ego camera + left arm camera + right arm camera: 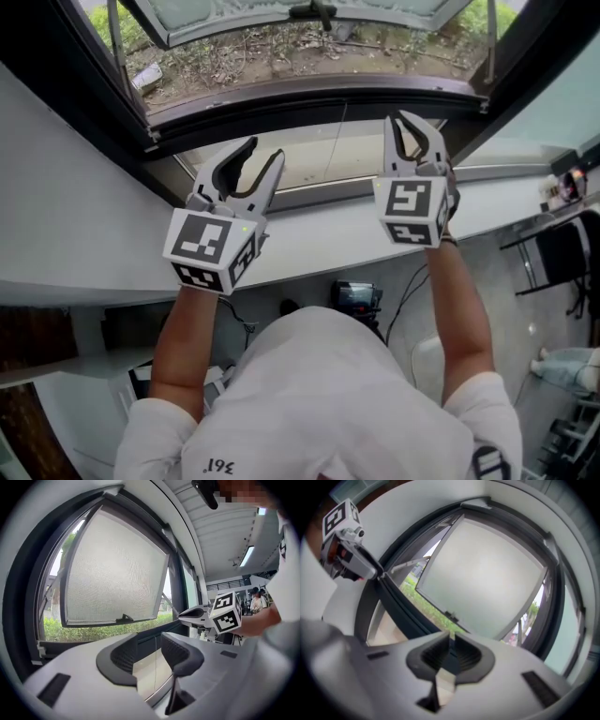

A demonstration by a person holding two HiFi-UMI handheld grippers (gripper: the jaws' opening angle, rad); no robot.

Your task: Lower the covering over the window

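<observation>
The window's sash (pixel 300 14) is pushed outward, with a pale, mesh-like pane (pixel 117 569) (pixel 487 573). No lowered covering shows in any view. A thin cord (pixel 339 141) hangs in front of the lower glass, between my two grippers. My left gripper (pixel 265 150) is held up before the dark frame, jaws open and empty. The cord (pixel 155 667) shows far off through that gap (pixel 149 641). My right gripper (pixel 401 118) is raised at the right, and its pads (pixel 451 641) are drawn together to a narrow slit. I see nothing between them.
A white sill (pixel 309 234) runs below the window, and a dark frame (pixel 309 98) runs above it. Below are the person's white shirt, a black device (pixel 356 295) with cables on the floor, a dark chair (pixel 562 253) and another person's legs (pixel 562 367).
</observation>
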